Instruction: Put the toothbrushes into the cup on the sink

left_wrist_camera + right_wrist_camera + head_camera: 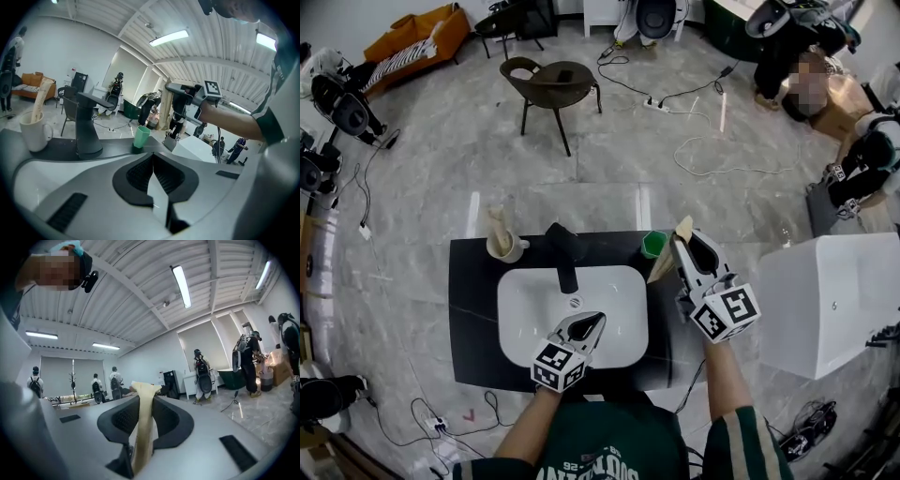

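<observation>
Right fingers (165,420) pinch a brush (142,427) between the pads. The jaws stand only as far apart as the handle is thick. Its pale head pokes out past the fingertips and the rest runs back between the pads (wrapped or bare, we cannot tell).

Left fingers (140,176) are pressed together with nothing between them.

Progress, as we judge it:
- Done: a second brush (497,225) already stands in the white cup (508,248), leaning on its rim.
- In hand: the brush, gripped by the right gripper (682,246) and clear of the counter.
- Left: carry it over to the cup, lower it in, let go.
- We see no loose brush on the sink (525,314), so this looks like the last one.

Places, taken from the right fingertips:
- A green cup (654,244) stands just beside them, on the side toward the faucet (564,255).
- The faucet is between them and the white cup.
- The white cup is well apart, on the far side of the faucet. We take it for the target, since it already holds a brush.

The left gripper (598,321) hangs over the basin, near its front rim. The white cup lies ahead of its fingertips and off to their left.
</observation>
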Tool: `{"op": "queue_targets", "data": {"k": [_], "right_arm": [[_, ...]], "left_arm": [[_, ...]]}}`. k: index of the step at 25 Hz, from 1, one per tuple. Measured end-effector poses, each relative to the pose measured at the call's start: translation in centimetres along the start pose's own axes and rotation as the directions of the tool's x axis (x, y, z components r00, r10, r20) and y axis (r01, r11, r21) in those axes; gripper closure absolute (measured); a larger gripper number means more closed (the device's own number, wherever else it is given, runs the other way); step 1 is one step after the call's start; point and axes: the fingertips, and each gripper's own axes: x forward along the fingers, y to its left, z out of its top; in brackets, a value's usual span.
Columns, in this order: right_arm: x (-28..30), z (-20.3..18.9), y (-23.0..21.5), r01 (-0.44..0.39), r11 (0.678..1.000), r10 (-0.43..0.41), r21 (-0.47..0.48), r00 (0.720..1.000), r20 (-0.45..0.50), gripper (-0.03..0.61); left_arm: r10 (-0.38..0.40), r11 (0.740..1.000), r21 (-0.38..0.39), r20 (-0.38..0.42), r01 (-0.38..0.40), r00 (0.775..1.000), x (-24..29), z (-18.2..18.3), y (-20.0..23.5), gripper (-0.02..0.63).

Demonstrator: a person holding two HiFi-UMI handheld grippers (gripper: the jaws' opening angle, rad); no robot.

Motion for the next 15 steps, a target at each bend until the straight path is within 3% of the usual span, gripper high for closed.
{"op": "queue_targets", "data": {"k": [9,15], "right_arm": [[1.4,2.4,-2.2,0.073,0.997,-0.071,-0.016,0.992,0.106,0.485],[2.5,1.5,-3.4,0.092,0.995,-0.087,-0.042,0.991,0.104,0.485]], "left_arm": [[-0.003,1.0,-0.009,-0.008,0.003,1.0,0.9,-0.2,-0.1,0.603],[-0.005,1.0,-0.02,-0.022,0.004,1.0,1.3,-0.4,-0.1,0.603]]}}
